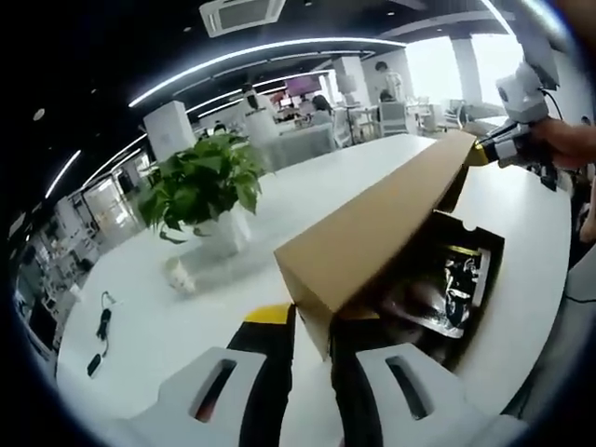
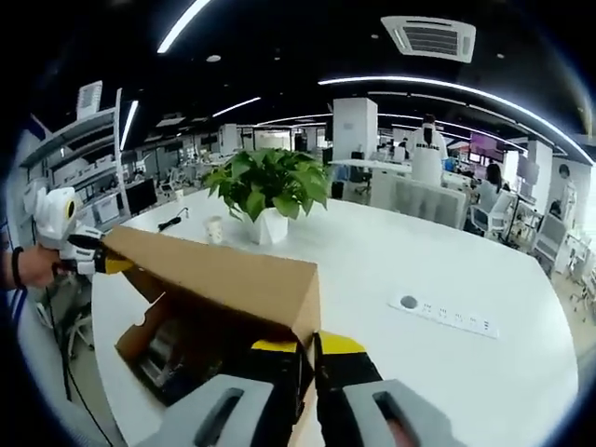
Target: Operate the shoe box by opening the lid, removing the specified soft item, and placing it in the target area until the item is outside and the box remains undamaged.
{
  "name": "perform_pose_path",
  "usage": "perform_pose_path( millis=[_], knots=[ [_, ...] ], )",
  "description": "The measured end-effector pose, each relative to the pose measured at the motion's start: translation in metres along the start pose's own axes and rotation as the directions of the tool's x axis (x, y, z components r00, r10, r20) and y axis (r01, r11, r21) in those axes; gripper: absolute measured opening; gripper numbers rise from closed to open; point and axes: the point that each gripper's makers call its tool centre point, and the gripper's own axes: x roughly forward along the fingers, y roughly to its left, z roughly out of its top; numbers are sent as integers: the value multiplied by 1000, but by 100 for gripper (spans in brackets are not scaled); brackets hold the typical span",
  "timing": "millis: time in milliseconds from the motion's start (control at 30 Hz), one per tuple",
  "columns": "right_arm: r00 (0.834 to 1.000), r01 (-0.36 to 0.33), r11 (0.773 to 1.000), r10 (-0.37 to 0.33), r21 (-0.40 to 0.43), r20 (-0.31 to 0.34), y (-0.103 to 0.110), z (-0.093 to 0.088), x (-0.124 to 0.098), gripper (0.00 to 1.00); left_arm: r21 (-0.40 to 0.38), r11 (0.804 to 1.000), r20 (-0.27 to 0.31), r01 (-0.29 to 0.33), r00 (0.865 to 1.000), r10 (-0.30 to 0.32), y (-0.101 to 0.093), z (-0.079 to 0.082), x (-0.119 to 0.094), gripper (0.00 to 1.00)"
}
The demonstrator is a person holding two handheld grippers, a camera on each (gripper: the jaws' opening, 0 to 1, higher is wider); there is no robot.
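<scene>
Yellow-tipped jaws of my left gripper [image 1: 312,321] are pinched nearly closed on one corner of the cardboard lid [image 1: 377,219], and my right gripper [image 2: 309,346] is clamped the same way on the lid's opposite end. That makes two grippers, both holding one lid, which is raised and tilted above one shoe box [image 1: 466,279]. Under the lid, the box stands open; dark contents [image 1: 447,293] lie inside, and I cannot tell which of them is the soft item.

Beyond the box sits one potted plant [image 1: 205,191] in a white pot, and one small paper cup [image 1: 179,275] stands just beside the pot. Past the plant from the box, one black cable [image 1: 101,326] lies on the white table [image 1: 307,182]. In the right gripper view, one white power strip [image 2: 445,315] lies on the table to the box's side.

The room is a large open office with curved ceiling light strips [image 2: 447,86], a ceiling air vent [image 2: 428,37], white pillars and desks, with a few people far behind the plant.
</scene>
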Motion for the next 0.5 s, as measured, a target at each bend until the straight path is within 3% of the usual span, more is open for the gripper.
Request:
perform_pose_path(
  millis=[500],
  knots=[
    [1000, 1, 999, -1, -38, -9, -5, 16, 14, 0, -28, 1000, 6, -4, 1000, 4, 15, 8, 18, 10]
  ],
)
